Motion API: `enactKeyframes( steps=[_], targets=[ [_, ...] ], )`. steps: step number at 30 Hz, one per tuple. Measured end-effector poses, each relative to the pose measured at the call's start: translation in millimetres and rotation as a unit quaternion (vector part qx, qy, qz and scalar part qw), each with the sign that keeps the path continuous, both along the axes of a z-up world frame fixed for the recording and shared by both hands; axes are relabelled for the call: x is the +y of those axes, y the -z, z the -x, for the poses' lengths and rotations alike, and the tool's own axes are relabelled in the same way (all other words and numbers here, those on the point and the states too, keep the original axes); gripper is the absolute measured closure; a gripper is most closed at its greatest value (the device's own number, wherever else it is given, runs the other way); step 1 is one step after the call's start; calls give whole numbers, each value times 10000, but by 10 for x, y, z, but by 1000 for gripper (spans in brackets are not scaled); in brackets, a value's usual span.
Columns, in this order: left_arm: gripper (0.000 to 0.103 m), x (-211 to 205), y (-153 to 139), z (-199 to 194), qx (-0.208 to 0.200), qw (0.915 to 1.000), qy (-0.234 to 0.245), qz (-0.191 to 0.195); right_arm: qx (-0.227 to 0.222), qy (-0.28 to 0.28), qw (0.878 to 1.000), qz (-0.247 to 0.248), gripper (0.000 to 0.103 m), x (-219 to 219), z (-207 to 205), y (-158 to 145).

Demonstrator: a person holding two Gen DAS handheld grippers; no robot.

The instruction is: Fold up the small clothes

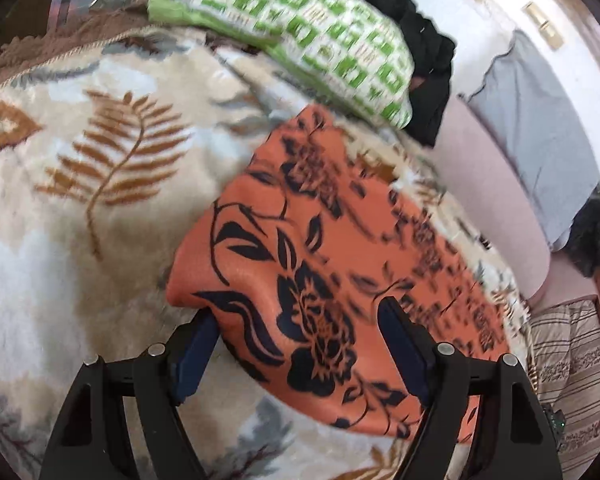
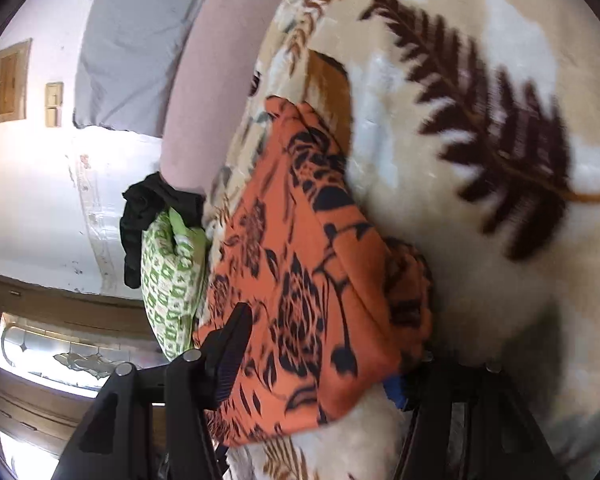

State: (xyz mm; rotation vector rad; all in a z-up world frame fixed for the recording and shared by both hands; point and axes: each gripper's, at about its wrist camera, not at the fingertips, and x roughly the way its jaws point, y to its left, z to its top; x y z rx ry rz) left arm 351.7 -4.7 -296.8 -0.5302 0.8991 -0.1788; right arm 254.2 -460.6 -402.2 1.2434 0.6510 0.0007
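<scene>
**Fingers wide, orange cloth half folded**

Fingers [image 1: 400,344] of the left gripper [image 1: 296,344] stand wide apart around the near edge of the orange cloth [image 1: 320,240], holding nothing. The right gripper [image 2: 316,364] is spread open too, with the cloth bunched between its sides, not pinched. The cloth lies on the blanket [image 1: 80,160], doubled over and lumpy. Two folded pieces, one green [image 1: 300,32] and one black [image 1: 420,28], sit behind it. I think this one needs more folding.

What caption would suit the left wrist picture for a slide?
Left gripper, jaws open, straddles a folded orange cloth with black flowers on a cream fern-print fleece blanket.
</scene>
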Motion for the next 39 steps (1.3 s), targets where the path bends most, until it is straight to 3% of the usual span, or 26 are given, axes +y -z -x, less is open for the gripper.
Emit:
enactKeyframes(
  steps=[5, 7, 9, 10, 11, 14, 17, 20, 22, 24, 25, 27, 28, 30, 31, 33, 34, 36, 37, 39],
  targets=[
    [23, -97, 131, -128, 220, 9998, -16, -15, -26, -29, 9981, 611, 44, 90, -260, -44],
    [23, -92, 202, -158, 271, 9995, -50, 152, -26, -49, 9953, 963, 73, 118, -291, -72],
    [39, -56, 199, -147, 255, 9993, -160, 208, 103, -85, 9936, 1124, 81, 144, -349, -44],
    [65, -45, 197, -150, 312, 9992, -226, 99, 102, -28, 9933, 1151, 82, 155, -338, -47],
    [68, -31, 207, -157, 393, 9989, -254, -17, 100, 0, 9918, 1276, 83, 179, -319, -92],
    [79, 17, 188, -124, 280, 9990, -284, 219, -64, -13, 9817, 1903, 85, 319, -246, -360],
    [80, -14, 61, -50, 111, 9997, -190, 85, -295, -4, 9725, 2310, 85, 483, -87, -635],
    [80, -61, -24, 9, 79, 9998, 16, 184, -390, 89, 9635, 2646, 86, 634, 206, -851],
    [79, -87, 12, 46, 247, 9994, 140, 218, -322, 226, 9579, 2845, 86, 660, 393, -933],
    [71, -121, 122, 36, 538, 9982, 195, 188, -104, 287, 9599, 2787, 85, 568, 469, -875],
    [64, -121, 195, 15, 720, 9971, 172, 164, 107, 283, 9624, 2701, 84, 496, 457, -792],
    [61, -76, 245, -17, 754, 9962, 134, 415, 746, 22, 9691, 2352, 80, 348, 350, -533],
    [58, -55, 246, -34, 775, 9956, 124, 515, 1121, -69, 9765, 1840, 80, 244, 336, -356],
    [49, 3, 273, -79, 828, 9925, 112, 897, 1087, 171, 9888, 1008, 69, 83, 454, -249],
    [48, 29, 290, -84, 822, 9909, 83, 1065, 1026, 413, 9907, 796, 67, 3, 555, -255],
    [48, 43, 298, -85, 786, 9901, 53, 1158, 937, 960, 9893, 571, 50, -159, 802, -323],
    [49, 38, 287, -75, 757, 9908, 84, 1118, 1014, 1449, 9823, 613, 49, -228, 968, -405],
    [58, 23, 251, -38, 650, 9930, 106, 981, 963, 2252, 9603, 1336, 49, -252, 1217, -716],
    [70, 15, 225, -33, 589, 9938, 114, 937, 749, 2312, 9541, 1750, 49, -198, 1246, -881],
    [73, 16, 173, -9, 482, 9941, 171, 961, 340, 1810, 9550, 2325, 52, 7, 1081, -1145]
  ],
)
